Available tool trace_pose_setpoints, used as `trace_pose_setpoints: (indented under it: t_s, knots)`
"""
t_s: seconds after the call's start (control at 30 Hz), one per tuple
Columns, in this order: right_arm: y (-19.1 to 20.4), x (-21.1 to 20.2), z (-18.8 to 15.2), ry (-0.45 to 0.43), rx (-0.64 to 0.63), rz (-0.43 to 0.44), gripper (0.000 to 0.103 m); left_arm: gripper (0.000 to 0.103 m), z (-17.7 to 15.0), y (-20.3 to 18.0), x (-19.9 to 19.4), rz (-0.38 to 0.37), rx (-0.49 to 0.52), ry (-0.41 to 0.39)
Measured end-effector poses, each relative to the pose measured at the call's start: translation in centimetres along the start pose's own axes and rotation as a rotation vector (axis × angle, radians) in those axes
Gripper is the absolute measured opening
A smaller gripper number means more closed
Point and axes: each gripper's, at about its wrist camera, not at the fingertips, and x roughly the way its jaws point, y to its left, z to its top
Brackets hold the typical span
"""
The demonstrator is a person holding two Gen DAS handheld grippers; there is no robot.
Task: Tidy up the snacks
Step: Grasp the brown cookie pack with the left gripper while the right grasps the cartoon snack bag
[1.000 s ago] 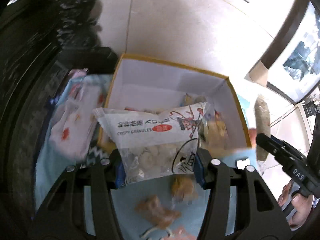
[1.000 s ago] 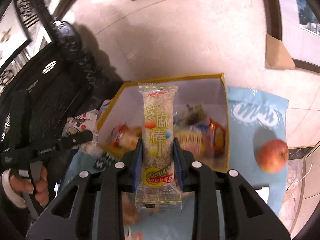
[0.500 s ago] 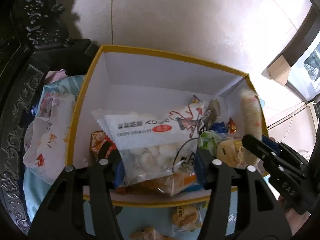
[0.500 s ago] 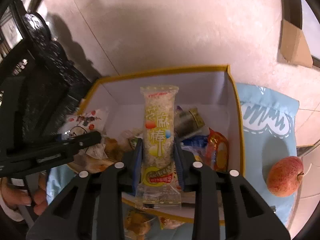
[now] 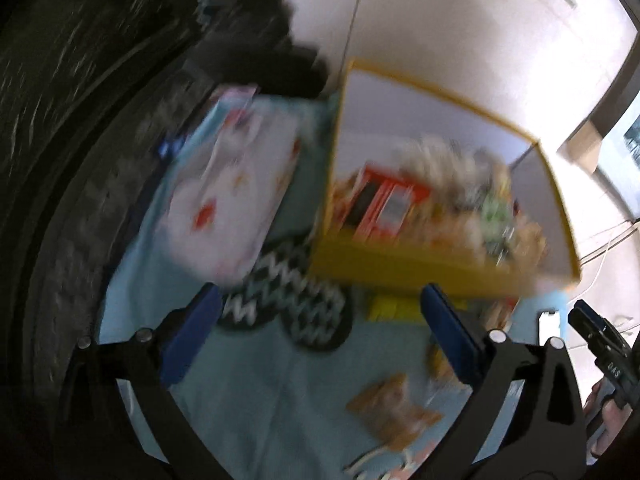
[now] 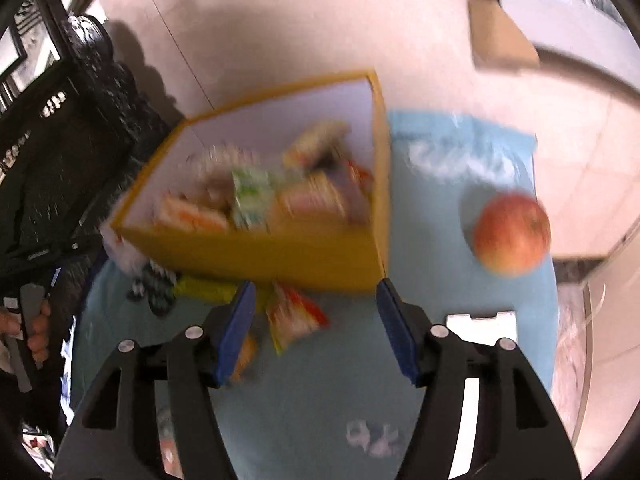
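A yellow box (image 5: 400,268) (image 6: 280,256) with white inner walls stands on a light blue cloth (image 5: 260,392) and holds several snack packets, blurred by motion. My left gripper (image 5: 320,320) hangs in front of the box over the cloth, its jaws opening wide with nothing between them. My right gripper (image 6: 316,312) is also in front of the box, jaws opening and empty. Loose packets lie on the cloth: a brownish one (image 5: 392,408) near the left gripper, a red and yellow one (image 6: 294,316) and a yellow one (image 6: 204,290) near the right.
A white patterned bag (image 5: 232,192) lies left of the box. A red apple (image 6: 512,232) sits on the cloth at the right, a white phone-like slab (image 6: 480,324) below it. Dark carved furniture (image 6: 52,132) borders the left. A hand (image 6: 34,328) holds the other gripper's handle.
Both grippers let go of their packets, the crispy granules bag and the long sesame bar, into the box. Both jaws have opened and pulled back to in front of the box.
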Motion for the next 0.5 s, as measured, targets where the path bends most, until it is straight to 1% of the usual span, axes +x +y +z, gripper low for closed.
trace_pose_setpoints:
  t_s: [0.03,0.1,0.17,0.2,0.27,0.3,0.37,0.47,0.5]
  knots:
    - [-0.2,0.2,-0.7,0.018,-0.004,-0.018,0.064,0.101,-1.1,0.2,0.2,-0.013,-0.014,0.023]
    - [-0.6,0.5,-1.9,0.047,0.01,-0.023,0.064,0.101,-3.0,-0.3,0.7,-0.028,0.004,0.068]
    - [-0.7,0.5,-2.6,0.053,0.029,-0.023,0.064,0.101,-4.8,-1.1,1.1,-0.025,0.028,0.092]
    - [-0.9,0.4,-2.9,0.056,0.035,-0.026,0.064,0.101,-6.0,-1.5,1.6,-0.043,0.02,0.121]
    - [-1.1,0.2,-3.2,0.064,0.054,-0.015,0.064,0.101,-7.3,-2.4,2.3,-0.065,0.017,0.167]
    - [-1.1,0.1,-3.3,0.067,0.059,-0.011,0.064,0.101,-8.2,-3.2,2.9,-0.062,0.029,0.192]
    - [-1.1,0.0,-3.6,0.074,0.057,-0.01,0.064,0.101,-9.4,-4.0,3.6,-0.056,0.028,0.222]
    - [-0.8,-0.2,-4.1,0.077,0.054,-0.005,0.064,0.101,-10.2,-4.6,4.5,-0.055,0.004,0.245]
    - [-0.7,-0.2,-4.2,0.08,0.052,-0.004,0.064,0.101,-10.3,-4.9,4.8,-0.045,0.003,0.248]
